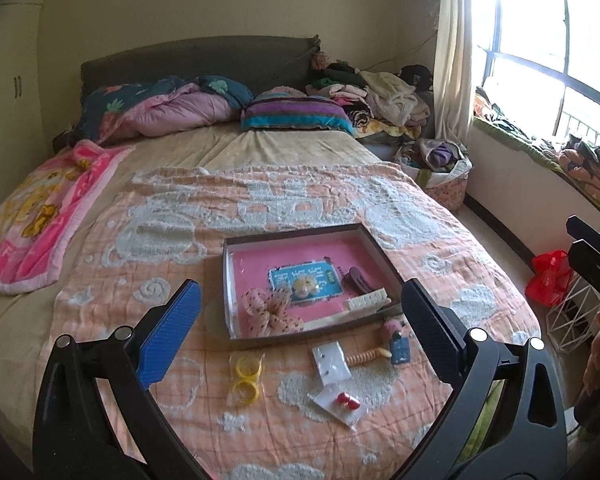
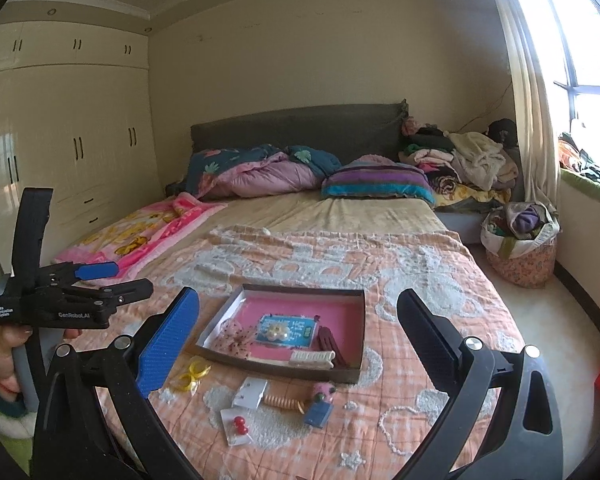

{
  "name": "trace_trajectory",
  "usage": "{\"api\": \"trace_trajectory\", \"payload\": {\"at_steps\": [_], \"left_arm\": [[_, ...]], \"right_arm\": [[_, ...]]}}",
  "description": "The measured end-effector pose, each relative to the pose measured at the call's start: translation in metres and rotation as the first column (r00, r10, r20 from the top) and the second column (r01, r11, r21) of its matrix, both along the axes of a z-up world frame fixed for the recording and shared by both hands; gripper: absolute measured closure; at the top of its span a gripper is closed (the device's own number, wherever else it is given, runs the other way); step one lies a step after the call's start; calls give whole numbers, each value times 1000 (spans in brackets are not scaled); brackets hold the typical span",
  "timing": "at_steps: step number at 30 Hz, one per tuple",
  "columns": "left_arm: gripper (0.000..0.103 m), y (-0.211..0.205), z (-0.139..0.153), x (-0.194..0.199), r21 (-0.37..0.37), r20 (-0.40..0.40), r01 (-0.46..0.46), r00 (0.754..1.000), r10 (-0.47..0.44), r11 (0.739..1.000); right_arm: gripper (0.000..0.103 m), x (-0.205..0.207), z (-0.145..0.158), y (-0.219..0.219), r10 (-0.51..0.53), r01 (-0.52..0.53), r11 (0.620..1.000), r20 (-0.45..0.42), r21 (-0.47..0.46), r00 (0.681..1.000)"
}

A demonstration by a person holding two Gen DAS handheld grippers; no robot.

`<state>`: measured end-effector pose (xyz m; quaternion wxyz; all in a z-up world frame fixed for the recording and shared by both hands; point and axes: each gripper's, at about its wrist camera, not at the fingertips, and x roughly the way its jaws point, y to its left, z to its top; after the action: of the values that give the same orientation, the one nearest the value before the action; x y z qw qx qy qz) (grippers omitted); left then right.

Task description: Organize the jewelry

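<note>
Left gripper [image 1: 300,312]: hovering over the bedspread [image 1: 340,196], fingers spread wide and gripping nothing.
Right gripper [image 2: 298,320]: hanging above the same spot, also gaping wide and carrying nothing.
Box [image 1: 296,236]: sitting open on the bedspread, holding a dotted bow [image 1: 270,312], a blue card [image 1: 306,282], a dark clip [image 1: 358,278] and a white comb [image 1: 366,302].
Loose pieces: yellow rings [image 1: 245,378], a white card [image 1: 332,362], red beads [image 1: 348,401] and a beaded clip [image 1: 366,356] are lying just in front of the box.
</note>
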<state>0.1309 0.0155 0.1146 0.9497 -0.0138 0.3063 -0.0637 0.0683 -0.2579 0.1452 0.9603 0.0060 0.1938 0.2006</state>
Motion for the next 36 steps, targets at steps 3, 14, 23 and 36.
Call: {"api": "trace_trajectory", "payload": {"at_steps": [3,14,23,36], "left_arm": [[9,3,-7,-6,-4,-14,-1,1000,1,1000],[9,-6,-41,-21,4,-76,0,997,0,1000],[9,-23,-70,-29,37,-135,32,990,-27,999],[10,-42,-109,-34,76,-212,63,976,-46,995]], "right_arm": [[4,-3,-7,2,10,-10,1000,-12,-15,1000],[4,-13,-30,-2,10,-11,1000,-75,-21,997],[4,-15,-60,-4,12,-19,999,-134,-50,991],[4,-17,-104,-7,21,-44,994,-220,-96,975]]}}
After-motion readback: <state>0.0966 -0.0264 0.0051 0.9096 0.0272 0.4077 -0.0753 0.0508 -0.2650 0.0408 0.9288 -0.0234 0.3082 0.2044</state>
